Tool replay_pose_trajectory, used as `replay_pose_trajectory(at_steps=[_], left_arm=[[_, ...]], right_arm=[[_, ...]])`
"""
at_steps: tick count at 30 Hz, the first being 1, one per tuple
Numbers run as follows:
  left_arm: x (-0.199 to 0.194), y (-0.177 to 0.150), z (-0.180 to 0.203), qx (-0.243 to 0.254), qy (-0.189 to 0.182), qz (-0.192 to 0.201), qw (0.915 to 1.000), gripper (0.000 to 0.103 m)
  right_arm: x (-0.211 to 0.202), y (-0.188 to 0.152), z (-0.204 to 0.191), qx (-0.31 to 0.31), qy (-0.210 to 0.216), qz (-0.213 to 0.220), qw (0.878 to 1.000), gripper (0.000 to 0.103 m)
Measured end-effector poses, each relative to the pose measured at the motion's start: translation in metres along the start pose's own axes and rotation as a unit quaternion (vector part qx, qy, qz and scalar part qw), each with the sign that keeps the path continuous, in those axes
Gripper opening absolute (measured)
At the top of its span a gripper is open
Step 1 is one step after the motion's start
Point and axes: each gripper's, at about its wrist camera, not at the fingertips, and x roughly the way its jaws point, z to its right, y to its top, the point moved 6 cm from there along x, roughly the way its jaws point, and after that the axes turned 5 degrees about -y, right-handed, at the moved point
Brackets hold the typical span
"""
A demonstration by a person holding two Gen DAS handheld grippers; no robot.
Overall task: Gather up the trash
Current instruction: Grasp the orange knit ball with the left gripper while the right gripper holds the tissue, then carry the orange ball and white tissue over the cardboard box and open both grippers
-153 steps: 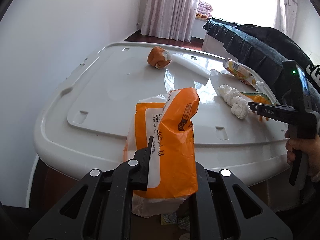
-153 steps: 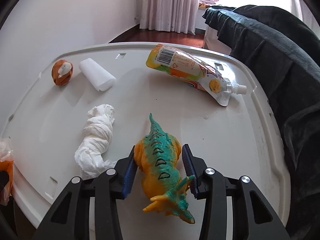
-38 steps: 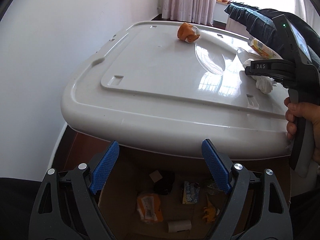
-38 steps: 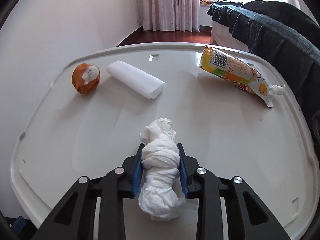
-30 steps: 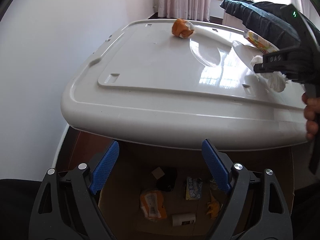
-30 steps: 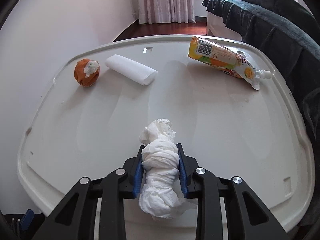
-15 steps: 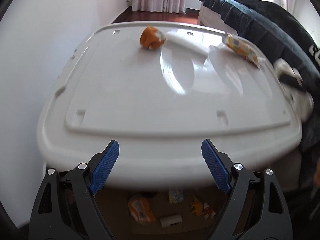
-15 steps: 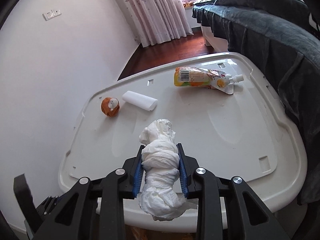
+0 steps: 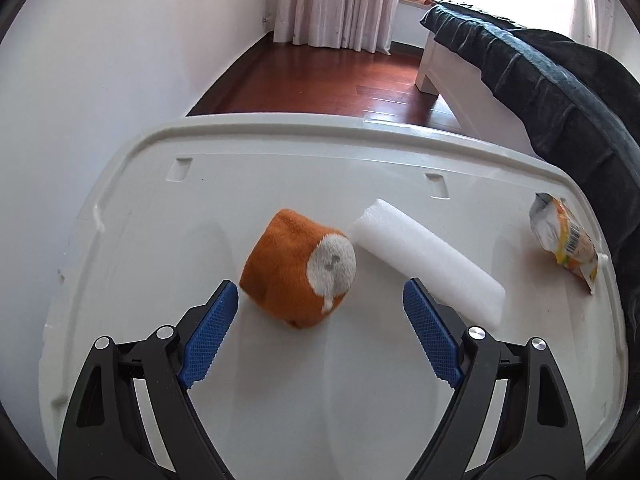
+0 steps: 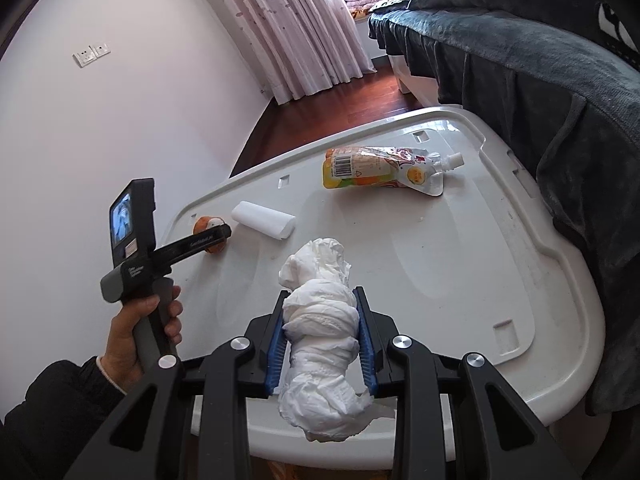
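Your left gripper (image 9: 316,308) is spread wide, nothing between the blue pads (image 9: 208,338), hovering over the white plastic lid (image 9: 160,216). The orange plush toy (image 9: 298,270) sits just ahead of the jaws, toward 12 o'clock, nearer the left pad; whether that pad touches it can't be told. The white foam piece (image 9: 430,258) lies at about 1 o'clock from the toy, its near end touching or just beside it, and its lower end passes behind your right-side pad. The juice pouch (image 9: 568,246) is out at 3 o'clock by the lid's edge, well apart from both.

Your right gripper (image 10: 320,334) is clamped on the wad of white tissue (image 10: 320,320), pads pressing both sides, wad sticking out front and back. It hangs above the lid's near edge. From this camera the pouch (image 10: 384,168) lies at 12 to 1 o'clock, spout pointing right, the foam (image 10: 264,220) at 11 o'clock, the toy (image 10: 208,234) at 10 o'clock, partly behind your left gripper's finger. Your left hand (image 10: 140,336) grips that handle at 9 o'clock, dark sleeve (image 10: 60,408) below. Dark blanket (image 10: 560,100) on the right, curtain (image 10: 304,28) at the back.
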Motion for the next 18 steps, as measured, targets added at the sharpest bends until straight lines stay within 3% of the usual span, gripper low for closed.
replay_pose_trajectory(at_steps=[2, 5, 6, 8, 11, 18], left_arm=[[0.015, 0.003, -0.004, 0.002, 0.002, -0.011, 0.9999, 0.083], [0.025, 0.001, -0.006, 0.055, 0.043, 0.001, 0.9976, 0.077], [0.024, 0.0, -0.005, 0.063, 0.032, 0.01, 0.9975, 0.073], [0.021, 0.003, -0.005, 0.064, 0.021, 0.015, 0.9976, 0.051], [0.019, 0.002, 0.001, 0.079, 0.012, 0.019, 0.9967, 0.035], [0.006, -0.016, 0.007, 0.085, 0.05, 0.013, 0.9951, 0.028]], right_arm=[[0.002, 0.0, 0.001, 0.0, -0.003, -0.002, 1.0, 0.031], [0.004, 0.001, 0.002, 0.009, 0.004, -0.007, 1.0, 0.031], [0.004, 0.001, 0.001, 0.01, 0.006, -0.008, 1.0, 0.031], [0.005, 0.001, -0.004, 0.006, 0.006, -0.009, 1.0, 0.031], [0.007, -0.002, -0.012, -0.003, 0.011, -0.012, 1.0, 0.031], [0.011, -0.001, -0.015, 0.003, 0.008, -0.012, 1.0, 0.031]])
